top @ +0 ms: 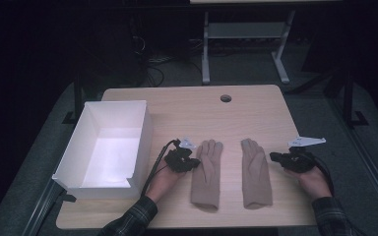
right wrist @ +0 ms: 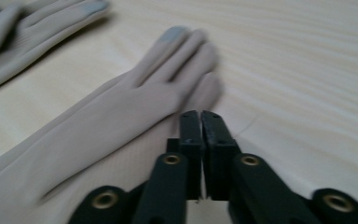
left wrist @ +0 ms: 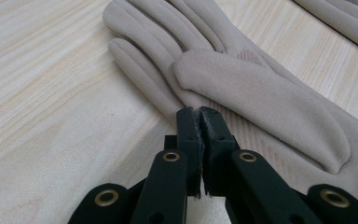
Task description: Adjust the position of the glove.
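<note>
Gloves: two beige ones lay flat, side by side, fingers away from the person, on the wooden table [top: 256,105], right of the open white box [top: 106,142]; the left glove [top: 207,172] and right glove [top: 255,172] lay a little apart. The left gripper [top: 193,163], at its glove's outer edge, and the right gripper [top: 274,157], beside its glove, had both jaw pairs closed, nothing visibly pinched. Step judged: the start of pickup; next, each likely needs to reopen and nip fabric.

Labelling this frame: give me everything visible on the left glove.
The left glove is beige, soft knit-looking fabric, lying flat on the wooden table, fingers pointing away from the person, cuff toward them, thumb folded over the palm. It lies apart from the right glove. The left tongs, shut, sit at its edge; whether they pinch fabric is unclear.
</note>
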A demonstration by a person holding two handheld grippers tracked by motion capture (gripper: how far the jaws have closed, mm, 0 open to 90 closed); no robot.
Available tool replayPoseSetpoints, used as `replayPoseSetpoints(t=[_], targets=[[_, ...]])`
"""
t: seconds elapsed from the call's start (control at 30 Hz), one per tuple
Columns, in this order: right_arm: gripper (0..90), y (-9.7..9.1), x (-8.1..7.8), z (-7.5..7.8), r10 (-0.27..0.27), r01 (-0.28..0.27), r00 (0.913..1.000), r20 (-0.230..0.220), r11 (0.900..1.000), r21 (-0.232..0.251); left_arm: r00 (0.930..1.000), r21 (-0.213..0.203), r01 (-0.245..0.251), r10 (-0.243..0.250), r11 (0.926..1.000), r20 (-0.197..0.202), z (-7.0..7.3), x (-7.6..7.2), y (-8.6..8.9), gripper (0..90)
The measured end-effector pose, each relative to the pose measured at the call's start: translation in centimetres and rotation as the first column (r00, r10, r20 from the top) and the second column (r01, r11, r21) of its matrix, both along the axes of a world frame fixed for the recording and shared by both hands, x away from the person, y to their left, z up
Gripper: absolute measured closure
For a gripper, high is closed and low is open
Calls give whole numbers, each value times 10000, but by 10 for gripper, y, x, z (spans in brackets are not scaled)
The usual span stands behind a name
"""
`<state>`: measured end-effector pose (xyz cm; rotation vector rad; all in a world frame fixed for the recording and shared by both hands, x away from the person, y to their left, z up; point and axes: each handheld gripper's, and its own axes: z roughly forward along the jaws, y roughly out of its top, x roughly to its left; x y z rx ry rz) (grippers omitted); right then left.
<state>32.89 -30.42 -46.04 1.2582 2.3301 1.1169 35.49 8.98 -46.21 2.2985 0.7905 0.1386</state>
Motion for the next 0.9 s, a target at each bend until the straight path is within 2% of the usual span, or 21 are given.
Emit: replayPoseSetpoints(t=[0.07,0.2,0.47,0.6,0.9], targets=[[900,3,-6,0,374,-374,9993,-69,9993,30,10000,40,7,-7,10000,23,0,0,0,869],[899,9,-15,-3,742,-743,9969,-272,9972,-21,10000,22,-13,13,10000,11,0,0,0,870],[900,22,-10,-9,1135,-1141,9921,-534,9934,-77,9998,-188,-203,201,9996,-93,0,0,1,880],[899,29,-9,-9,1379,-1384,9893,-483,9903,-69,9987,-518,-396,379,9979,-333,-1,1,3,882],[899,47,-11,-8,1893,-1896,9801,-604,9819,10,9982,-599,-424,397,9973,-453,-1,2,4,882]])
